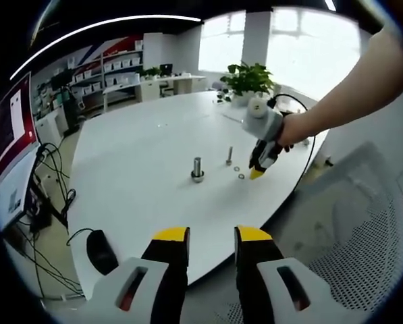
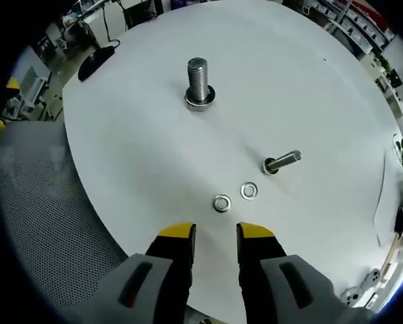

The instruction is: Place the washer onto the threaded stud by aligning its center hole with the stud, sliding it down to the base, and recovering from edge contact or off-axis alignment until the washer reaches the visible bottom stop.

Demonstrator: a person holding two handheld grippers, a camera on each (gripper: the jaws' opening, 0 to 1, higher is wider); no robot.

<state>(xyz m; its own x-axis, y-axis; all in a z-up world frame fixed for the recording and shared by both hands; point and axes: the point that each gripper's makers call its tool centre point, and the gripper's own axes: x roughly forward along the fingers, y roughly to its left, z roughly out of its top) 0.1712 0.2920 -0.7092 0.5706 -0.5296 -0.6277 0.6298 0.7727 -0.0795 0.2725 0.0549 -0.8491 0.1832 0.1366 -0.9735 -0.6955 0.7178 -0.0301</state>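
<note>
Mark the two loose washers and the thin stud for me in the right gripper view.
Left washer (image 2: 222, 202), right gripper view, on its metal ring.
Right washer (image 2: 249, 191), right gripper view, on its metal ring.
Thin stud (image 2: 285, 160), right gripper view, on its threaded shaft.

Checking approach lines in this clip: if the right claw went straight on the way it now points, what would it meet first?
Most likely the nearer small silver washer lying flat on the round white table, just ahead of the open right claw. The second washer lies slightly beyond, off to one side. Depth is uncertain.
</note>
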